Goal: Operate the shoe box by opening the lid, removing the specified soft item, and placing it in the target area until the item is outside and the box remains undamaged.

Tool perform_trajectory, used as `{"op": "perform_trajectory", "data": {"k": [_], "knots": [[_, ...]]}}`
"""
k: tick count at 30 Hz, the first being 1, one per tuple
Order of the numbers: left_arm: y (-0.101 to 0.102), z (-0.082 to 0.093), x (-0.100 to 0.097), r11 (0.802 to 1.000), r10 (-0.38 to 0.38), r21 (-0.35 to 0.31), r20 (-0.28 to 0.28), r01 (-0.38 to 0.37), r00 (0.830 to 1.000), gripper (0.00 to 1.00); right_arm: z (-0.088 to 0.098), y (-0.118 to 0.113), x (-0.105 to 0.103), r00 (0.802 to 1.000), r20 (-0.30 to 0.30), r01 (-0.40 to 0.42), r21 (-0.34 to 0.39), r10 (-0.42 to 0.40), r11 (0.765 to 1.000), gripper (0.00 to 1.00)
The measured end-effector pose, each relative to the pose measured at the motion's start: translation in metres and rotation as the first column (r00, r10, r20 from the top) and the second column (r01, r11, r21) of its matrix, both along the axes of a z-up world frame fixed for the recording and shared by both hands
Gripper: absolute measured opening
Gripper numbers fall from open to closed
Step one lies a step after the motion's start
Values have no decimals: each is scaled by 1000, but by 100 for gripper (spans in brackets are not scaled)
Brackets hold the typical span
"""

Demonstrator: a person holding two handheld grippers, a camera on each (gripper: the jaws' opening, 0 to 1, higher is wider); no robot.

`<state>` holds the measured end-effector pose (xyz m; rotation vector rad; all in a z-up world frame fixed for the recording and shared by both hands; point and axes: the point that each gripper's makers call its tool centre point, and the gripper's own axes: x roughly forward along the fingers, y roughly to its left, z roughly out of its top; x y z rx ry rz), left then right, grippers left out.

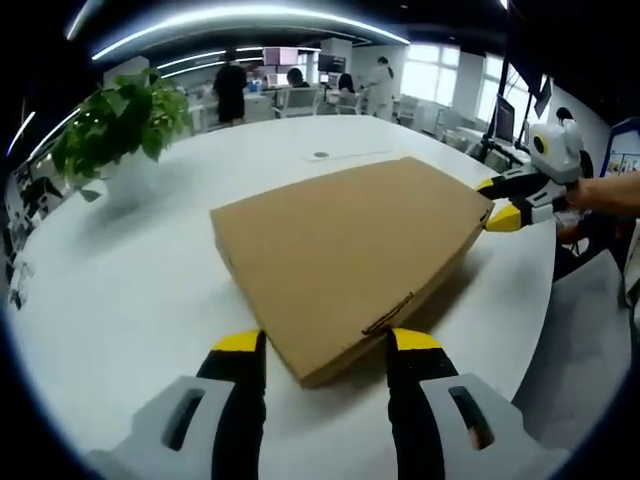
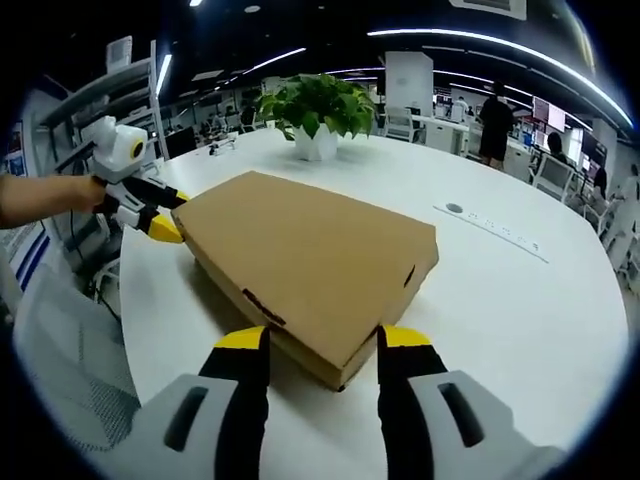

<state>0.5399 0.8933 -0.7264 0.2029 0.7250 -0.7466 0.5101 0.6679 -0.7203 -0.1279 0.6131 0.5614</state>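
White table bears the closed shoe box, opposite corners between each spread tool's jaws.

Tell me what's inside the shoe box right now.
Cannot tell: the shoe box lies closed on the white table, lid flat. Its contents are covered. Both grippers sit at opposite corners.

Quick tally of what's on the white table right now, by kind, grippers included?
Cardboard shoe box, lid shut: 1
Potted plant: 1
Grippers at the box's opposite corners: 2, left gripper and right gripper
Round grommet set in the table: 1
Total: 5
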Motion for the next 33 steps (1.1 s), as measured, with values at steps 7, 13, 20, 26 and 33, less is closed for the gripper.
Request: {"op": "perform_trajectory", "data": {"k": [7, 13, 20, 26, 33], "knots": [[7, -1, -5, 999, -35, 14, -13, 35, 999, 47, 0, 6, -14, 1000, -2, 3, -1, -3, 1000, 37], [12, -1, -12, 998, -59, 21, -21, 59, 998, 47, 1, 12, -26, 1000, -6, 15, 16, -15, 1000, 36], [17, -2, -21, 997, -72, 37, -36, 74, 997, 47, 1, 17, -37, 1000, -12, 17, 29, -17, 999, 36], [21, -2, -30, 996, -76, 42, -42, 78, 996, 47, 1, 21, -47, 1000, -10, 17, 42, -16, 999, 35], [25, -2, -40, 996, -73, 48, -50, 75, 996, 46, 1, 23, -53, 1000, -9, 9, 42, -8, 999, 36]]}}
